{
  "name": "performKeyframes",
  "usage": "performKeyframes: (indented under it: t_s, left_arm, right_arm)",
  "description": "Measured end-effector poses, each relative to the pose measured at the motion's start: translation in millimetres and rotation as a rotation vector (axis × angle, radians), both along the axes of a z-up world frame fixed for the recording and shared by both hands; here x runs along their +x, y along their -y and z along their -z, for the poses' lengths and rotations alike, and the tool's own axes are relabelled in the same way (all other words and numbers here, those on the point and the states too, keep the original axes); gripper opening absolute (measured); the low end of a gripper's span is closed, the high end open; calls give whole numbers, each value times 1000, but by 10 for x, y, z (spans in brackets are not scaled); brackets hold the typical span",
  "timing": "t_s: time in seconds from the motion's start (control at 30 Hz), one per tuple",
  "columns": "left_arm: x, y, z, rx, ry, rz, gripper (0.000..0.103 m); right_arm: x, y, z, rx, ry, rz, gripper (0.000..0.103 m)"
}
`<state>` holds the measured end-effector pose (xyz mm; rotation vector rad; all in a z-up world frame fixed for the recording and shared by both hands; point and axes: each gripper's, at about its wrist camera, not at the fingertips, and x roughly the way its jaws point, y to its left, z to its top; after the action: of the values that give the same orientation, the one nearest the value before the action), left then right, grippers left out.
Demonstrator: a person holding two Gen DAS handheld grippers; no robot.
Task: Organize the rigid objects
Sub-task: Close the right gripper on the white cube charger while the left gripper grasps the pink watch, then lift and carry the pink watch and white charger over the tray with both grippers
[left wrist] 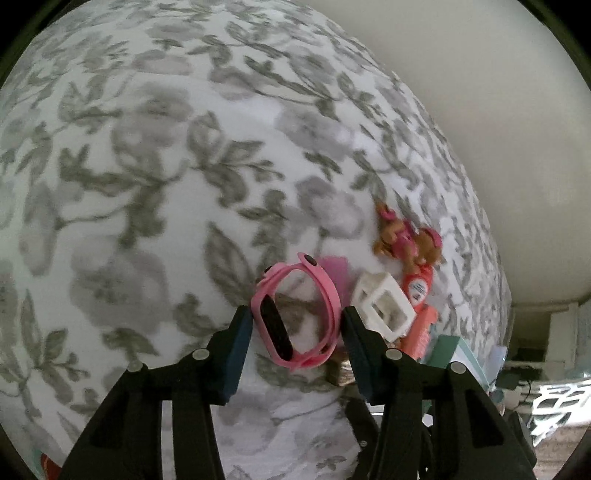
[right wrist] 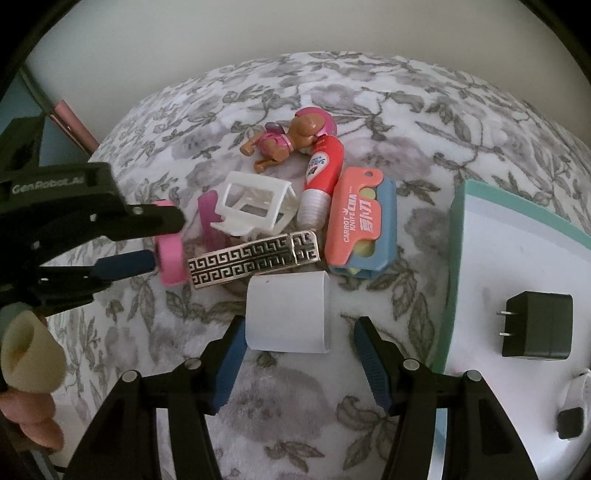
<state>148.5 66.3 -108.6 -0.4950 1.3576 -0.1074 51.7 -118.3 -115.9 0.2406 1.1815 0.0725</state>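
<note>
Toys [right wrist: 284, 140] clutter floral bedspread [right wrist: 424, 110] beside plain wall [right wrist: 221, 29].

Left gripper [left wrist: 297, 325] clamped on pink wristband [left wrist: 295, 317], pads pressing both sides of the loop. At two o'clock of it, touching: white plastic frame [left wrist: 382, 304]. Farther at one o'clock: toy puppy figure [left wrist: 404, 240], red tube [left wrist: 417, 284]. Underneath, floral bedspread [left wrist: 147, 184].

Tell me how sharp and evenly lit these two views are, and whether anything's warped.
Left wrist view: bedspread motion-blurred and soft, pink band between the left gripper's pads fairly sharp, fisheye bulges the pattern. Right wrist view: sharper, print on the peeler readable, light soft and even with faint shadows, tray edge bowed by the lens, dark corners.
</note>
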Motion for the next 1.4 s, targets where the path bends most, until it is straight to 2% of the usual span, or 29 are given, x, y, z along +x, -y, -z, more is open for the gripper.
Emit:
performKeyframes:
  t_s: [0.1,0.2,0.27,0.43,0.6,0.63,0.7,0.73,1.07,1.13,1.2,1.4]
  left_arm:
    - [-5,-107,-44,21,5,-28,51]
    - [-17,-188,-125,28,24,-47,51]
    - [-25,-217,-181,32,39,-54,51]
    - [-49,-239,-269,40,61,-56,51]
    - [-45,-180,-159,68,20,-39,51]
    - [-49,-172,-133,74,10,-36,51]
    - [-44,-150,-80,85,-9,-30,51]
    - [-45,-150,-66,88,-13,-29,51]
    - [-36,-102,-27,101,-20,-20,51]
    - [-21,-74,-17,103,-21,-19,51]
    - [-18,-71,-24,103,-18,-15,51]
    - [-6,-79,-64,102,-6,-9,51]
  right_arm:
    - [-1,2,1,1,0,-1,61]
    - [1,-9,-20,2,6,-4,51]
    - [2,-22,-32,1,5,-12,48]
    - [4,-1,-23,12,5,-10,48]
    - [33,-9,-17,-3,11,-13,52]
    - [45,-15,-14,-9,10,-16,54]
    - [67,-31,3,-36,4,-13,71]
    - [73,-32,16,-45,1,-11,72]
    - [160,-25,40,-47,8,12,72]
    - [166,-50,38,-67,10,11,69]
    - [166,-103,35,-106,14,-10,61]
    - [169,-145,41,-117,11,-21,61]
